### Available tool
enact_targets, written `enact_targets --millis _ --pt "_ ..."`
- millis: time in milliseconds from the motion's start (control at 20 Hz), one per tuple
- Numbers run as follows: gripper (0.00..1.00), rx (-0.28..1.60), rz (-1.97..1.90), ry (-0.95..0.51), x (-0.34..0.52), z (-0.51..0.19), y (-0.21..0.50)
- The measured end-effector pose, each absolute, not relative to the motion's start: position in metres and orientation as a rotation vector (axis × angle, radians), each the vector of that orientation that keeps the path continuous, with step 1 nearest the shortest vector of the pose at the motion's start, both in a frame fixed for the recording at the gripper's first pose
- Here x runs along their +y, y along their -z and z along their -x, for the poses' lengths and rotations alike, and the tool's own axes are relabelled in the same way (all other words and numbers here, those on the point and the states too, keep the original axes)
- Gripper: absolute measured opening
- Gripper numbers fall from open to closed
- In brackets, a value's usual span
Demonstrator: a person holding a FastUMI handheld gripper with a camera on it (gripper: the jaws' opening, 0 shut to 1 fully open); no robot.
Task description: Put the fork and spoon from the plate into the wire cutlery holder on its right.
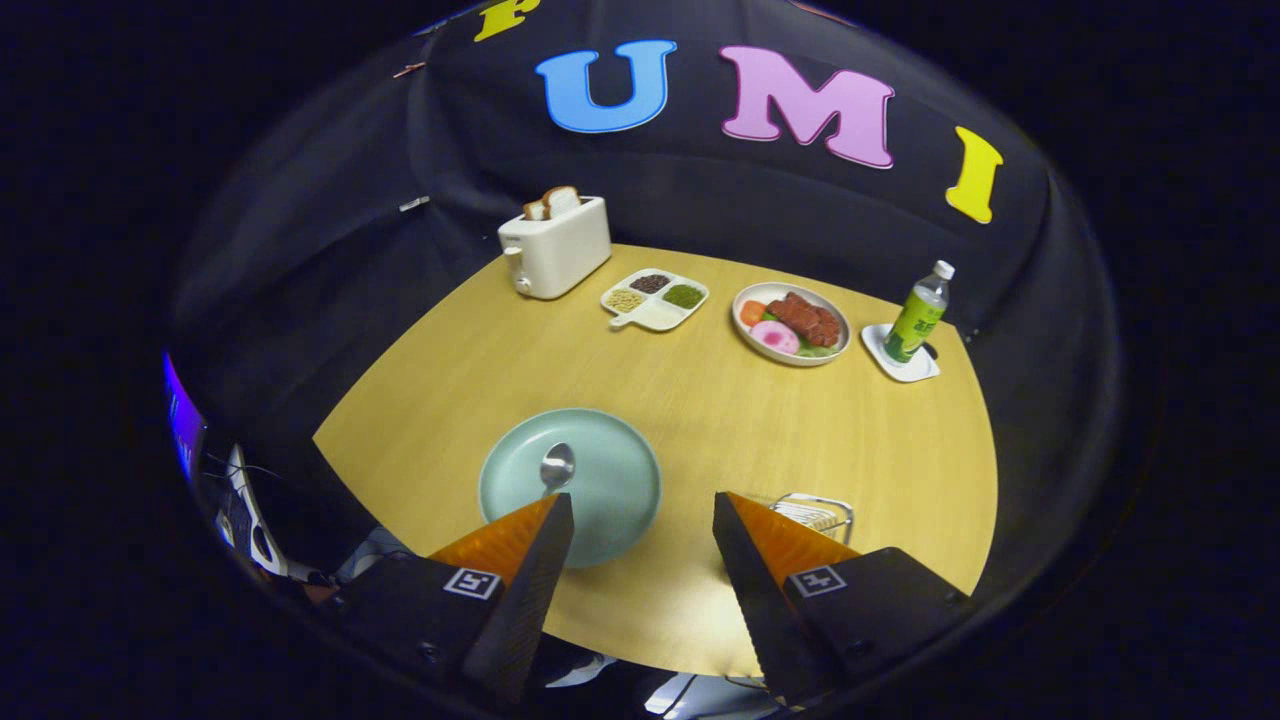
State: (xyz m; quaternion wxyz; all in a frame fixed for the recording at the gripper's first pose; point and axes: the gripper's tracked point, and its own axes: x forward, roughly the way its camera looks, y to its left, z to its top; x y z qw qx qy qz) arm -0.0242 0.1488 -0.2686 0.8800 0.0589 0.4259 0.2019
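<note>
Hovering claw (640,525): released, fingers spread, empty.
Spoon (556,466): handle hidden behind left finger.
Wire cutlery holder (815,512): partly hidden behind right finger.

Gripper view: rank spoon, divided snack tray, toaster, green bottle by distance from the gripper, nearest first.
Gripper is open, fingers spread above the table, holding nothing.
1. Spoon: on the green plate, just ahead of the left finger.
2. Divided snack tray: mid-table, well beyond the fingers.
3. Toaster and green bottle: far table edge, left and right; too close to call.

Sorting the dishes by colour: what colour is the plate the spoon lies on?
Pale mint green plate, seen in the gripper view, just ahead of the open tongs.
</note>
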Motion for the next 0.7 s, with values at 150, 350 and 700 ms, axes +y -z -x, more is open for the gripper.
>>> enact_targets --millis 150,350,700 --pt "0.89 0.937 -0.124 -0.477 0.19 0.029 0.286" --pt "0.88 1.009 -0.054 -0.516 0.228 0.032 0.323" --pt "0.77 1.158 0.008 -0.498 0.255 0.041 0.39"
